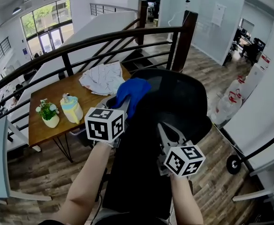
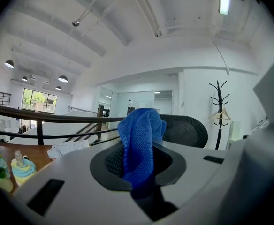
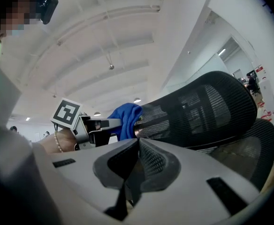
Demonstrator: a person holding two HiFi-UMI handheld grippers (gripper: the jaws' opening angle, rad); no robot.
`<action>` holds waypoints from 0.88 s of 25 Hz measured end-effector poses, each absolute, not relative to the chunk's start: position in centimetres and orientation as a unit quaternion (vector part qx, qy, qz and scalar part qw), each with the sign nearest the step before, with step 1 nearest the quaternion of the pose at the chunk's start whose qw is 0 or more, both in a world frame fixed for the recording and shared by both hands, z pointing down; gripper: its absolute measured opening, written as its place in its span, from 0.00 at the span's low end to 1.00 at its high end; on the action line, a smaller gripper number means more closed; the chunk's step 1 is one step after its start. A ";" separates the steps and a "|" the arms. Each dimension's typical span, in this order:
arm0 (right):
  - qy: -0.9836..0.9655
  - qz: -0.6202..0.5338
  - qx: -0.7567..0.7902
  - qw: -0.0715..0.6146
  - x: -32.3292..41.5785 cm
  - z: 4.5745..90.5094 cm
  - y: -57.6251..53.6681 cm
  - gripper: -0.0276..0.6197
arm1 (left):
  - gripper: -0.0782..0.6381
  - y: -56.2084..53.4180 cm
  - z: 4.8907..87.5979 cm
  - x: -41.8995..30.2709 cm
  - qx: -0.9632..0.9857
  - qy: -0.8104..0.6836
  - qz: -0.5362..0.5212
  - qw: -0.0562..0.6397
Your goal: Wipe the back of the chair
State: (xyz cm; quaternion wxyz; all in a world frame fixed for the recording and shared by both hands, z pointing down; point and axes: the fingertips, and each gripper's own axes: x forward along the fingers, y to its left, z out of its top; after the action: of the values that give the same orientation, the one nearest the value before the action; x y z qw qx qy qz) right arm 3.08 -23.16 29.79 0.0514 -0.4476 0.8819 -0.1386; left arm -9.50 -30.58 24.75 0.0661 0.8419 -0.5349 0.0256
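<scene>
Chair back [image 1: 179,102] just beside cloth [image 1: 133,92] in left gripper [image 2: 140,175].

wooden table [image 1: 50,93] by black railing [image 1: 104,37], plank floor [image 1: 221,182], tall windows [image 1: 45,25], white wall [image 1: 268,102], coat stand [image 2: 220,111].

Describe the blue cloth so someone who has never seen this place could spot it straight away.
Find the black mesh chair standing next to the wooden table. At the upper edge of its back, on the table side, the left tool is clamped on a cloth. It is the only bright blue thing there, unlike the white crumpled material on the table.
</scene>
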 end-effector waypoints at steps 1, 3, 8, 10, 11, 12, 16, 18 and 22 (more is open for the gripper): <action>0.883 -0.140 -0.446 0.050 2.8 29.9 -23.0 0.09 | 0.21 -30.4 24.7 -9.8 0.840 -0.538 0.025 0.065; 0.885 -0.141 -0.442 0.049 2.4 30.0 -22.8 0.09 | 0.21 -30.2 24.7 -10.3 0.837 -0.542 0.025 0.065; 0.887 -0.140 -0.437 0.049 2.0 29.9 -22.4 0.09 | 0.19 -29.6 25.1 -10.4 0.840 -0.538 0.023 0.068; 0.887 -0.142 -0.437 0.049 2.1 30.1 -22.2 0.09 | 0.18 -29.2 25.4 -10.2 0.843 -0.533 0.020 0.071; 0.886 -0.144 -0.438 0.048 2.1 30.2 -22.1 0.09 | 0.18 -29.0 25.6 -10.1 0.844 -0.531 0.019 0.072; 0.885 -0.146 -0.439 0.047 2.3 30.4 -22.0 0.09 | 0.18 -28.8 25.7 -10.0 0.846 -0.527 0.017 0.073; 0.877 -0.156 -0.452 0.049 3.9 31.1 -21.4 0.09 | 0.17 -27.7 26.8 -8.7 0.857 -0.510 0.018 0.077; 0.871 -0.161 -0.461 0.053 5.1 31.4 -21.2 0.09 | 0.17 -27.2 27.7 -7.7 0.863 -0.498 0.021 0.085; 0.857 -0.173 -0.482 0.061 7.6 32.4 -20.7 0.09 | 0.17 -26.3 29.8 -5.1 0.875 -0.472 0.037 0.099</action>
State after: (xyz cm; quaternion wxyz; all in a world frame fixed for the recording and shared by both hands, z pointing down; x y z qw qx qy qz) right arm 7.55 -20.65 32.44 0.0607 -0.4816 0.8569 -0.1733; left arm -5.10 -26.34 29.81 0.0987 0.8755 -0.4716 0.0371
